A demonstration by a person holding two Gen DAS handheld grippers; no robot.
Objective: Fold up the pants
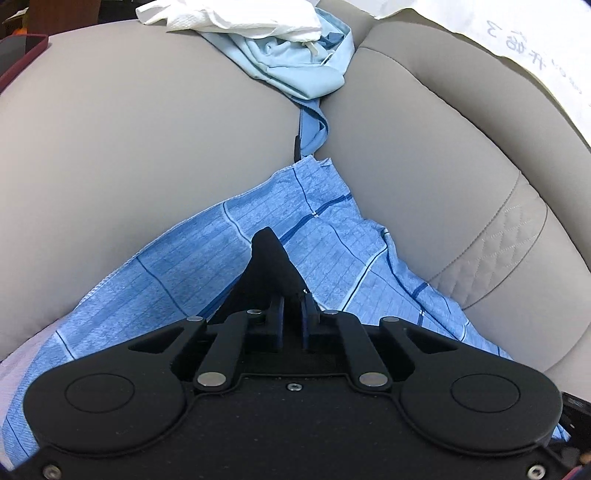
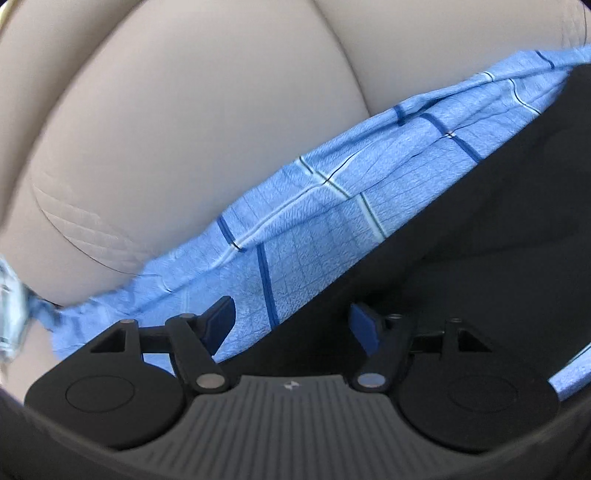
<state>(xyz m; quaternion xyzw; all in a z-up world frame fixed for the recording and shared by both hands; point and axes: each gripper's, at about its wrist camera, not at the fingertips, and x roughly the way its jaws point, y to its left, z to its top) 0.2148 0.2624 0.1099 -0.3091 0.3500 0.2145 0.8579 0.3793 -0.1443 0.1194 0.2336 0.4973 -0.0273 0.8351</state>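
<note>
Left wrist view, nearest first: left gripper point(image 1: 275, 243), black, jaws drawn fully together into 1 dark wedge. The blue checked pants point(image 1: 325, 240) lie right around and under that wedge; whether a fold of cloth is pinched inside cannot be told, the tips hide it. The pants spread from the bottom left of the view up to a narrow corner near the gap between 2 grey sofa cushions point(image 1: 147, 140).

Further up that gap, a strip of pale blue cloth point(image 1: 314, 129) runs into a crumpled pale blue garment point(image 1: 295, 62). A white crumpled cloth point(image 1: 229, 18) lies on top of it at the far edge. Far right, a white sheet with handwriting point(image 1: 535, 48) rests on the cushion. Far left edge, a dark red-rimmed object point(image 1: 22, 51), too cut off to name.

Right wrist view, nearest first: right gripper point(image 2: 295, 321), jaws standing wide apart, blue pads on both fingers point(image 2: 221, 314). Nothing pressed between the pads; the pants point(image 2: 332, 199) pass behind the left finger as a wrinkled diagonal band, lower left to upper right. A large black shape point(image 2: 498, 221) covers the right of the view, blurred, not identifiable. Behind the band, the beige-grey sofa cushion point(image 2: 184, 110) with a quilted panel at lower left. The view is slightly blurred.
</note>
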